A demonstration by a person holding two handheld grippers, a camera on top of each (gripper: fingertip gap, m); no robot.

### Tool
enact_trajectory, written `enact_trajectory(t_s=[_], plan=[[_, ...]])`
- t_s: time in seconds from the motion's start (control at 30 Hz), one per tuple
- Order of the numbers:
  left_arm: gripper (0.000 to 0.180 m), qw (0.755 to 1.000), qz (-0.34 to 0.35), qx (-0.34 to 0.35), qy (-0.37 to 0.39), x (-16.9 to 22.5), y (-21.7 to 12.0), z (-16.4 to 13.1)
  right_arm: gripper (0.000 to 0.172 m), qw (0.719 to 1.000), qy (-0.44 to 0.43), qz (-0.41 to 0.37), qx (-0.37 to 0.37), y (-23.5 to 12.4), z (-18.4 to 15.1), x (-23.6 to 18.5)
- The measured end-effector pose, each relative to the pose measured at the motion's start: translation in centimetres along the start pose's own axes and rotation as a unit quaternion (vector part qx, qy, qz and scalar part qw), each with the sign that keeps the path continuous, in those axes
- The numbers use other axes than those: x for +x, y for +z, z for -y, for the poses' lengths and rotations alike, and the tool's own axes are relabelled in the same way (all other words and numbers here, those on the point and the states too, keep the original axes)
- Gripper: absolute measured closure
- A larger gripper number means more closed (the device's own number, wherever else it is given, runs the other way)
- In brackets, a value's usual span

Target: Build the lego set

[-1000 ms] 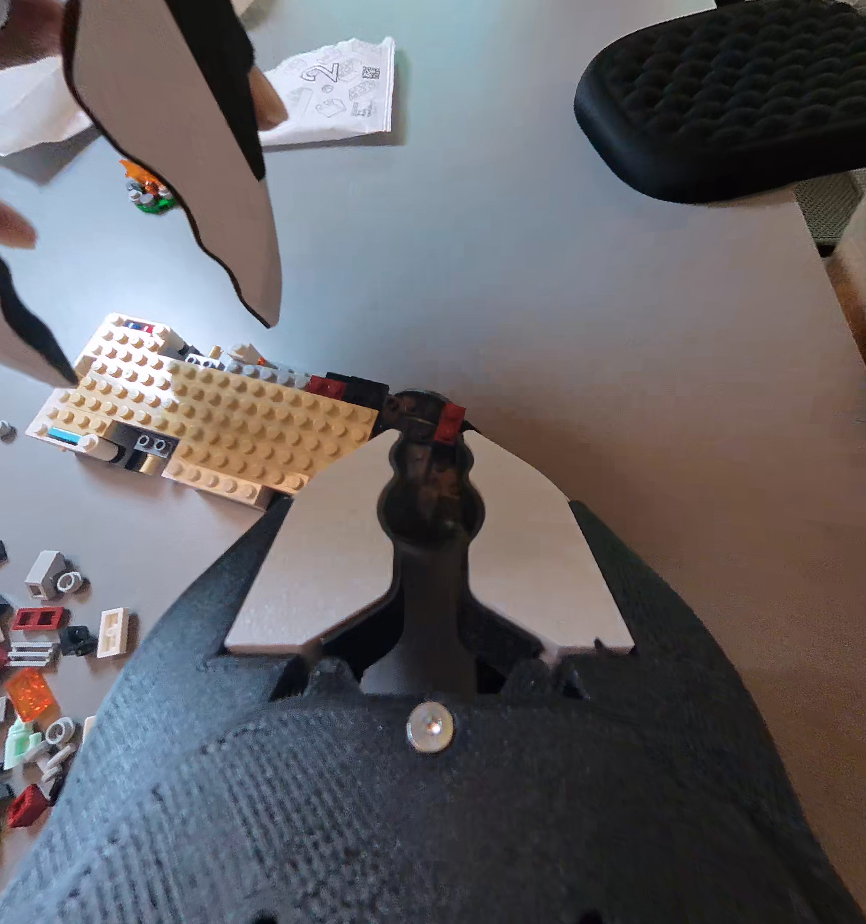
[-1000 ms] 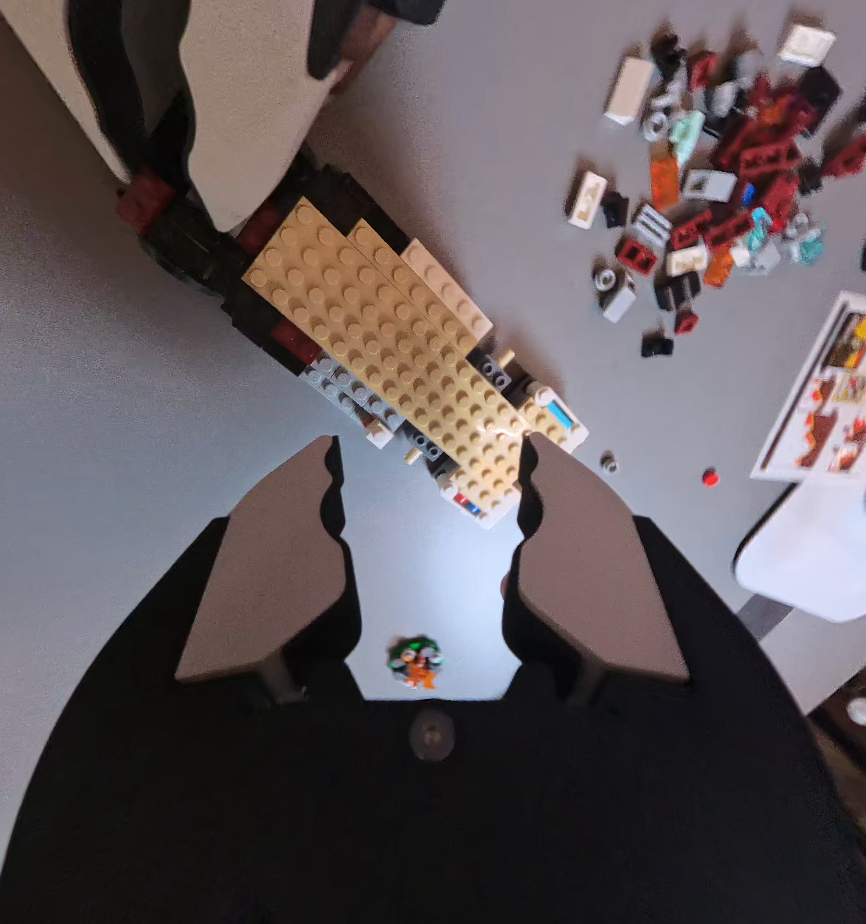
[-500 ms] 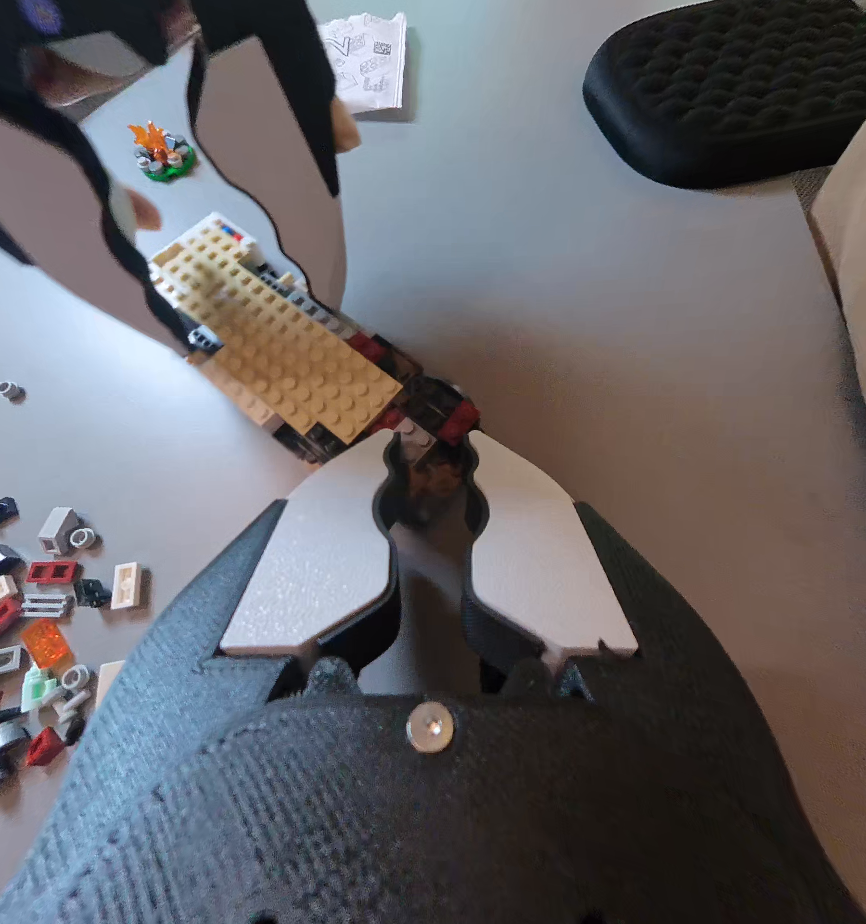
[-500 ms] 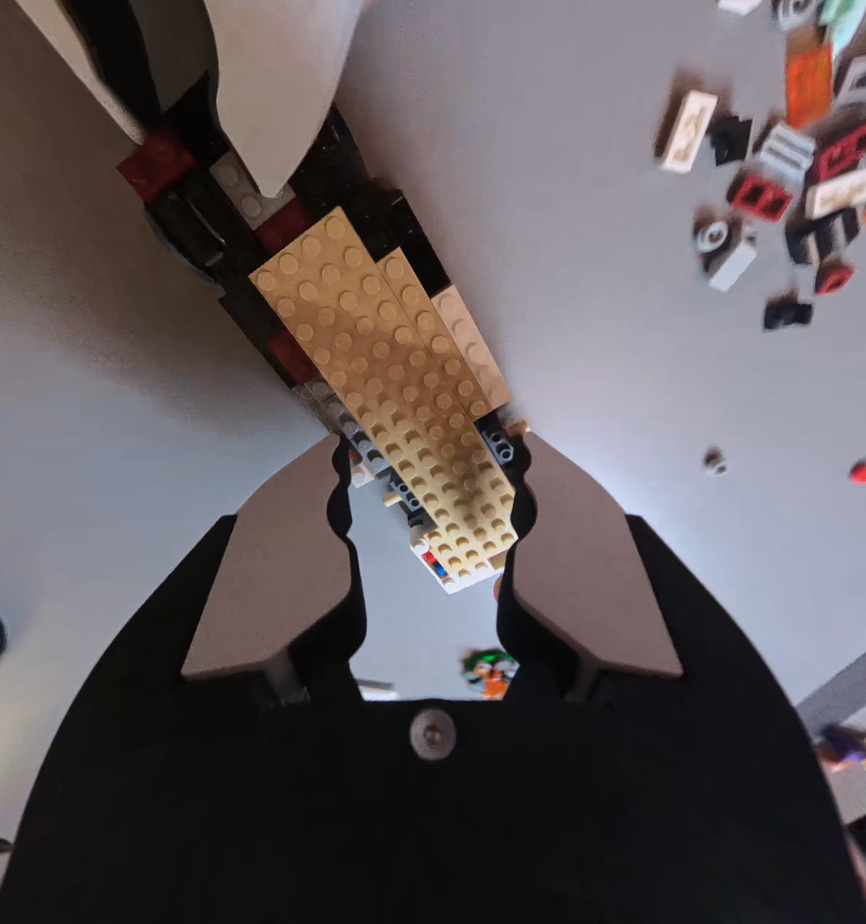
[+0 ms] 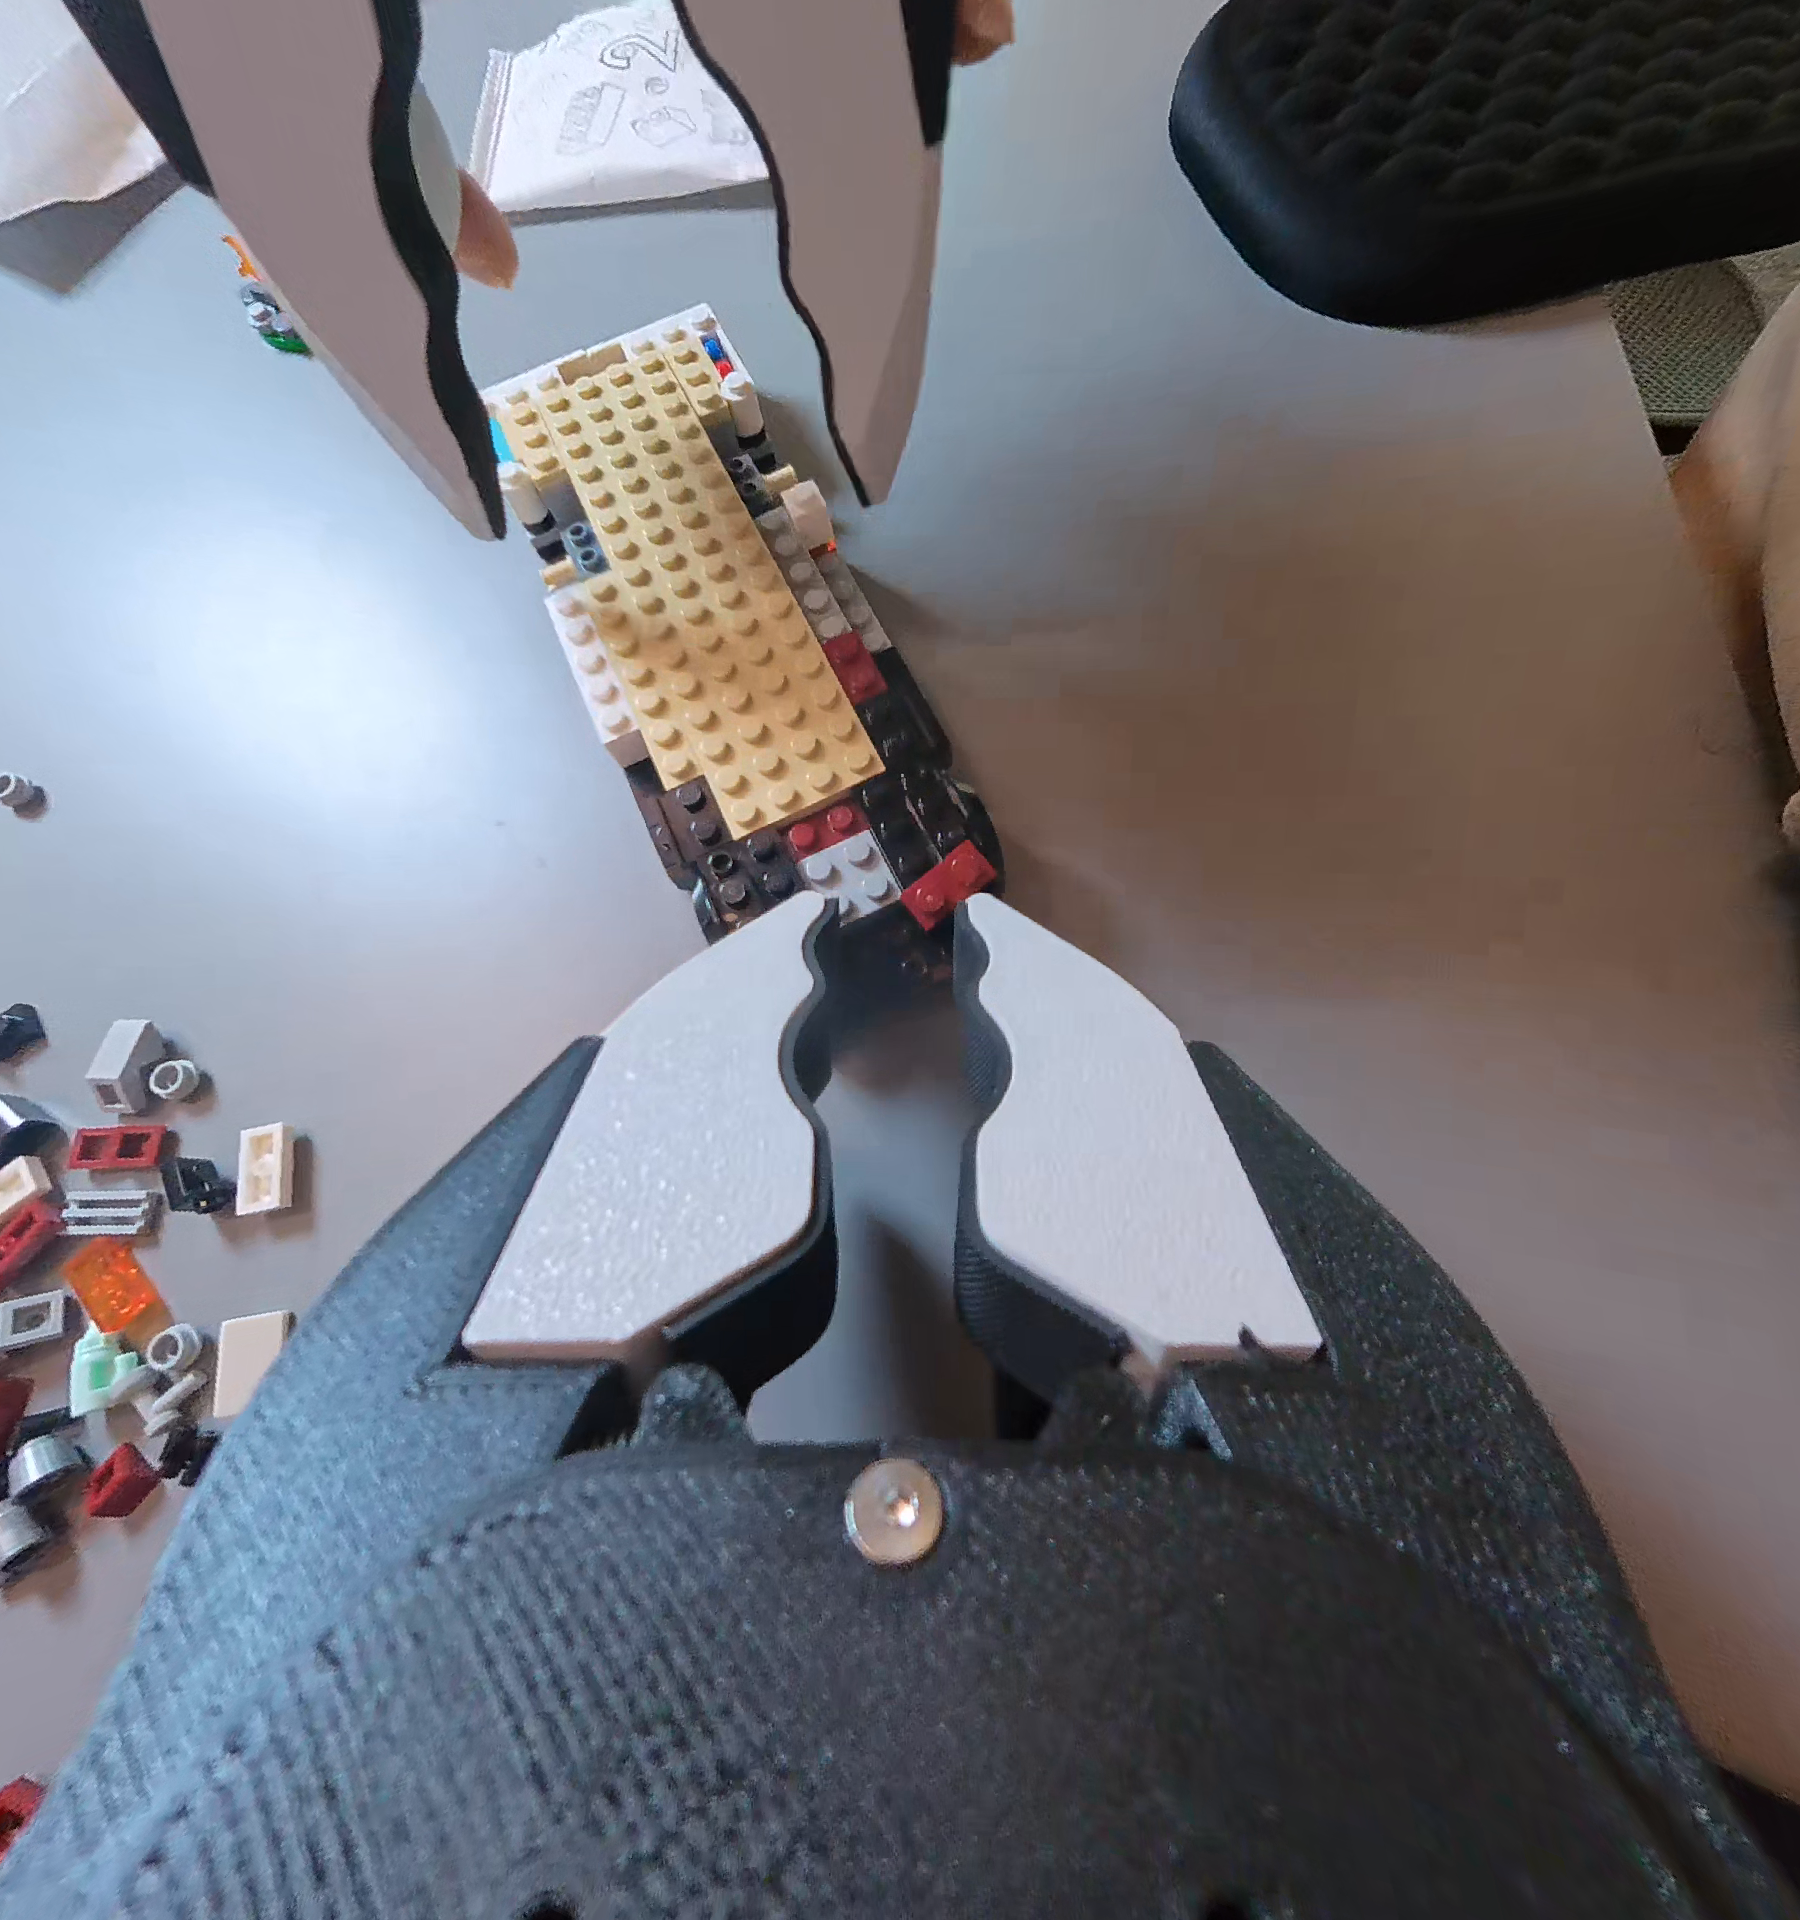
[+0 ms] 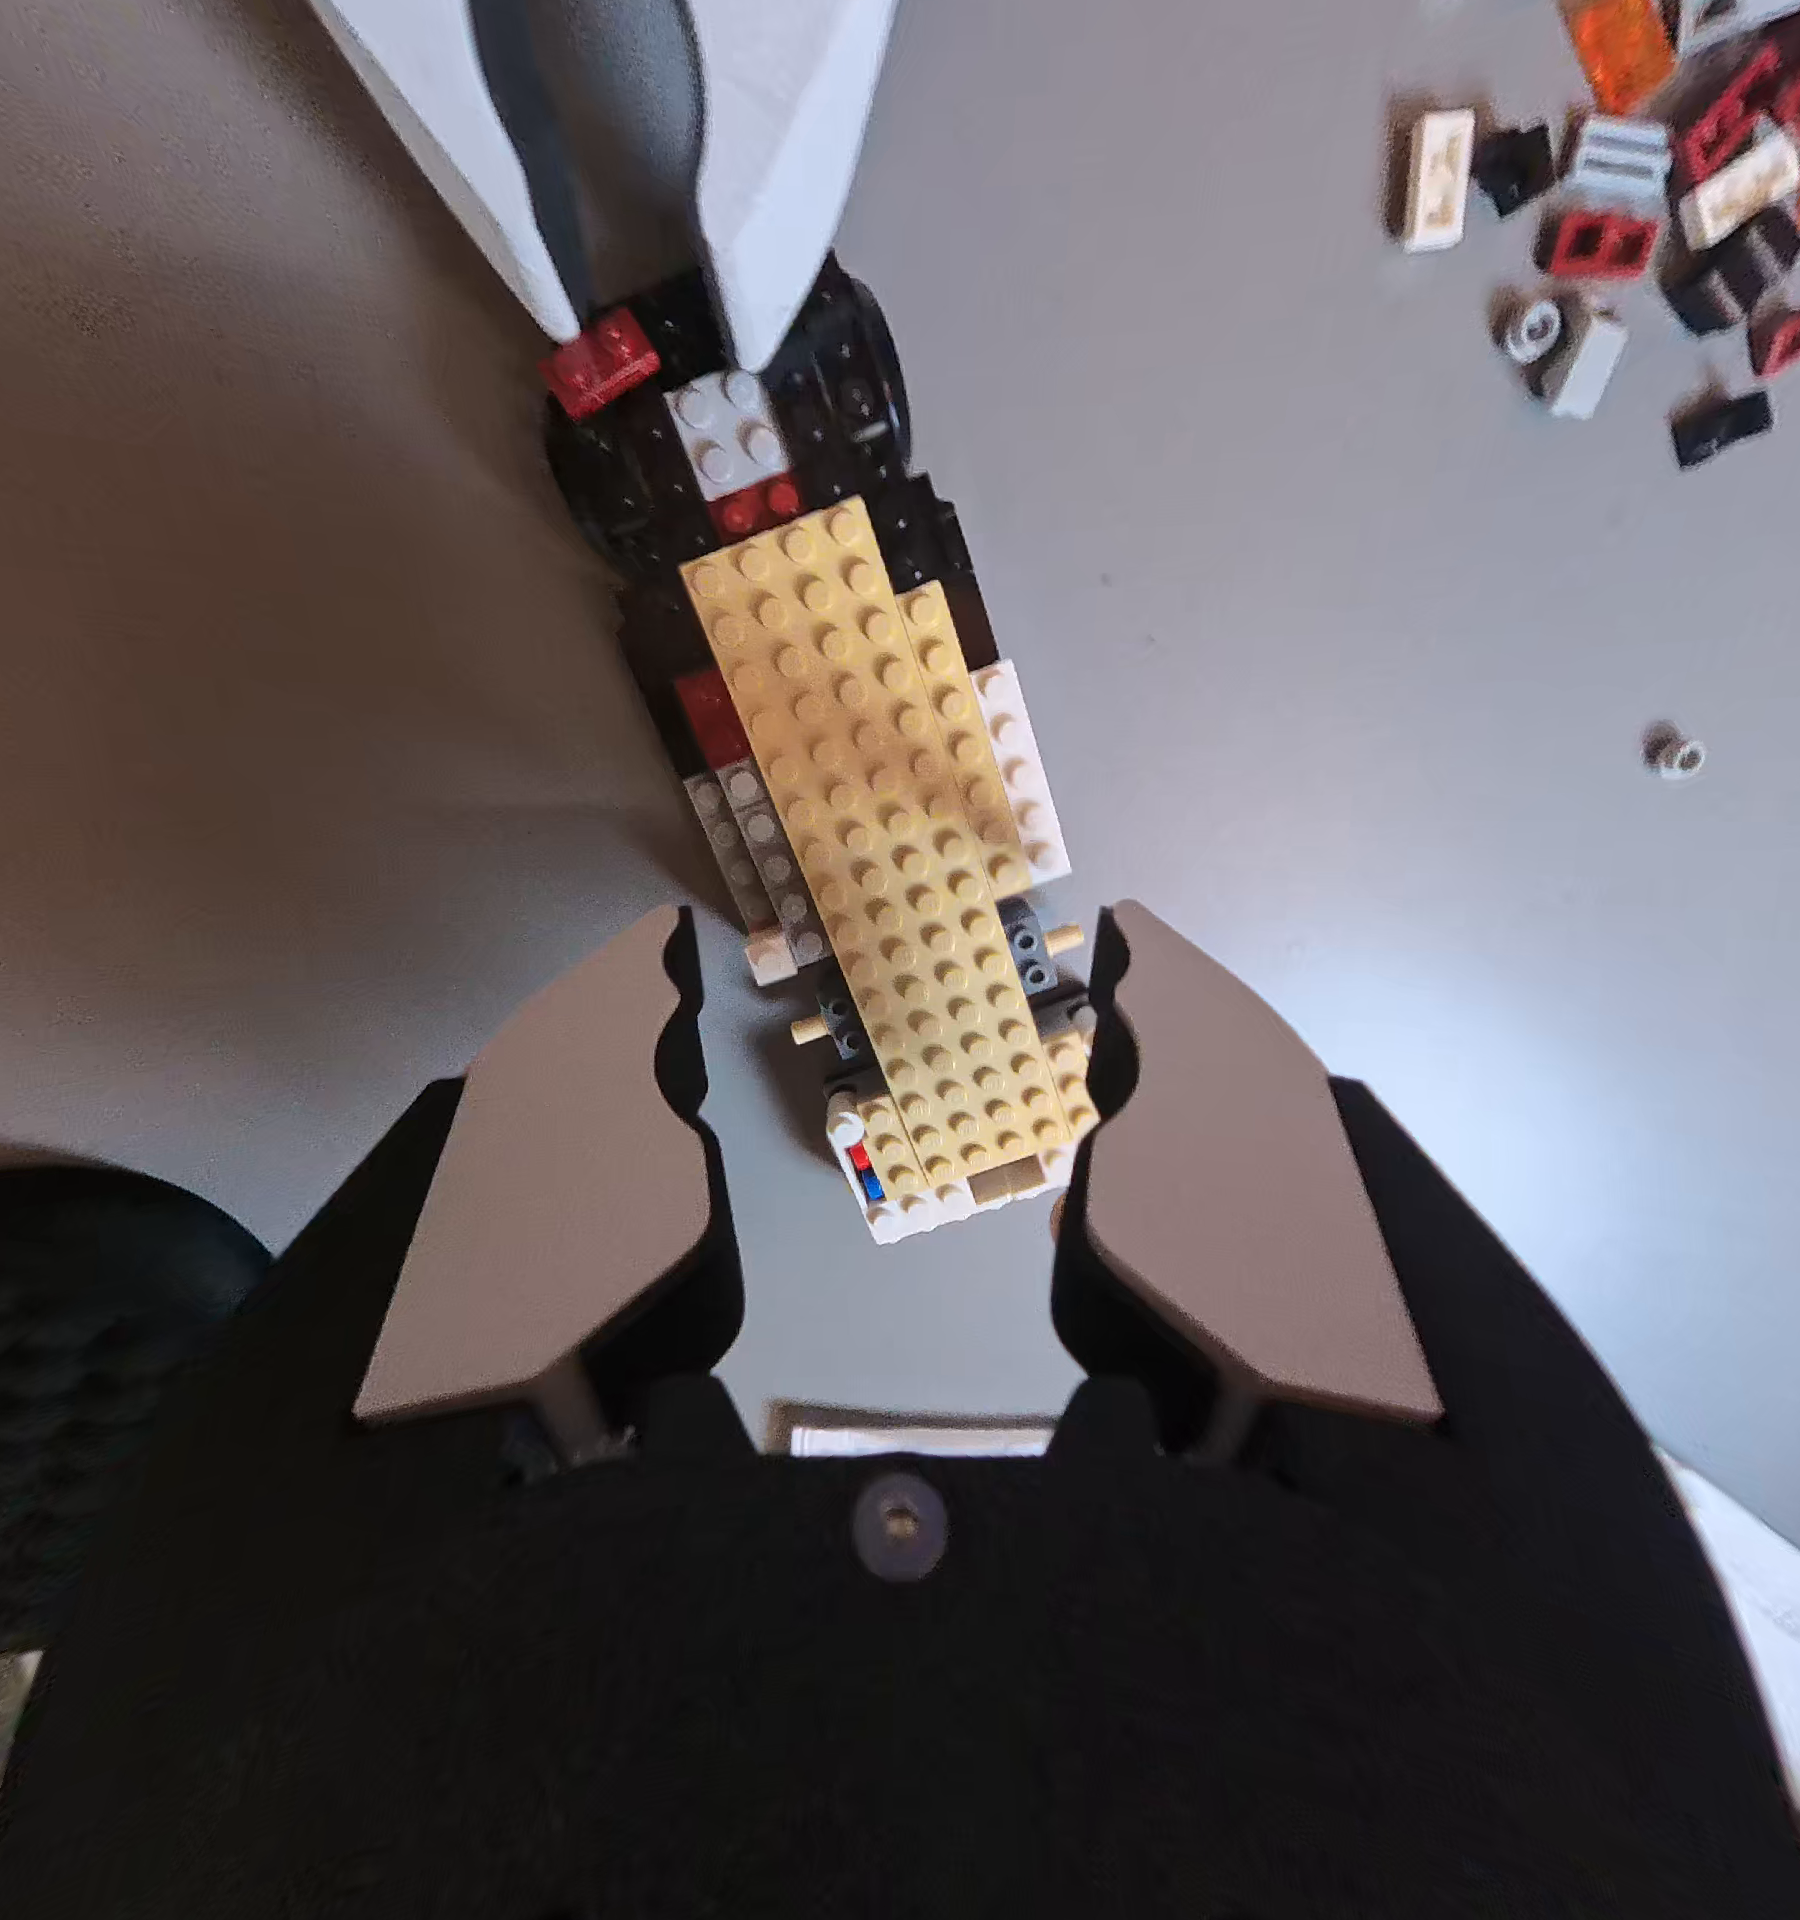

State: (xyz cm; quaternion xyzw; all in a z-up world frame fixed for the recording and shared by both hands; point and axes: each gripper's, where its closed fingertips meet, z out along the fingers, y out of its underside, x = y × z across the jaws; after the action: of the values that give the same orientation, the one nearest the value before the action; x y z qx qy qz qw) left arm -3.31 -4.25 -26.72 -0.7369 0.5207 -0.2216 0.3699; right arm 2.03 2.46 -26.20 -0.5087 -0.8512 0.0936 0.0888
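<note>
While left tongs (image 5: 891, 909) clamp the brick model's (image 5: 709, 644) dark 6 o'clock end on the worktop (image 5: 1291, 727), right tongs (image 6: 891, 920) gape astride its 12 o'clock end, one pad touching: skewed closing could pop plates off.

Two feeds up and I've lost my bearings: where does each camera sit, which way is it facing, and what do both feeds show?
Left wrist view: on the left gripper, facing along the brick model from its dark end, which its fingers clamp; a person's fingertip shows behind the far gripper.
Right wrist view: on the right gripper, facing the opposite way from the model's white end; its open fingers straddle that end.
Shared: the model, grey table, loose bricks, each other's gripper.
</note>
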Motion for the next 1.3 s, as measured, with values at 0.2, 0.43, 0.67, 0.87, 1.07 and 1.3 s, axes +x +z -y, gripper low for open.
enact_trajectory(t_s=[0.2,0.43,0.67,0.87,1.07,1.3], plan=[[0.16,1.0,0.002,-0.001,0.007,-0.3,-0.3,0.3,0.097,0.999,-0.048,0.012,0.008,1.1,1.6,-0.5],[0.161,1.0,-0.006,-0.012,0.015,-0.2,-0.3,0.2,0.099,0.998,-0.059,0.017,0.028,1.3,2.5,-0.8],[0.167,1.0,-0.015,-0.004,0.023,0.3,0.0,0.5,0.101,0.997,-0.058,0.016,0.054,1.2,3.2,-1.1],[0.167,0.999,-0.017,-0.008,0.036,0.5,0.2,0.6,0.102,0.997,-0.055,0.017,0.055,1.4,2.9,-1.2],[0.164,1.0,-0.007,-0.005,0.022,0.5,-1.1,0.3,0.1,0.997,-0.049,0.014,0.06,1.1,2.3,-1.0],[0.163,0.999,0.031,-0.01,-0.023,-0.1,-2.2,-1.7,0.094,0.996,-0.089,0.007,0.024,2.0,1.3,-0.6]])
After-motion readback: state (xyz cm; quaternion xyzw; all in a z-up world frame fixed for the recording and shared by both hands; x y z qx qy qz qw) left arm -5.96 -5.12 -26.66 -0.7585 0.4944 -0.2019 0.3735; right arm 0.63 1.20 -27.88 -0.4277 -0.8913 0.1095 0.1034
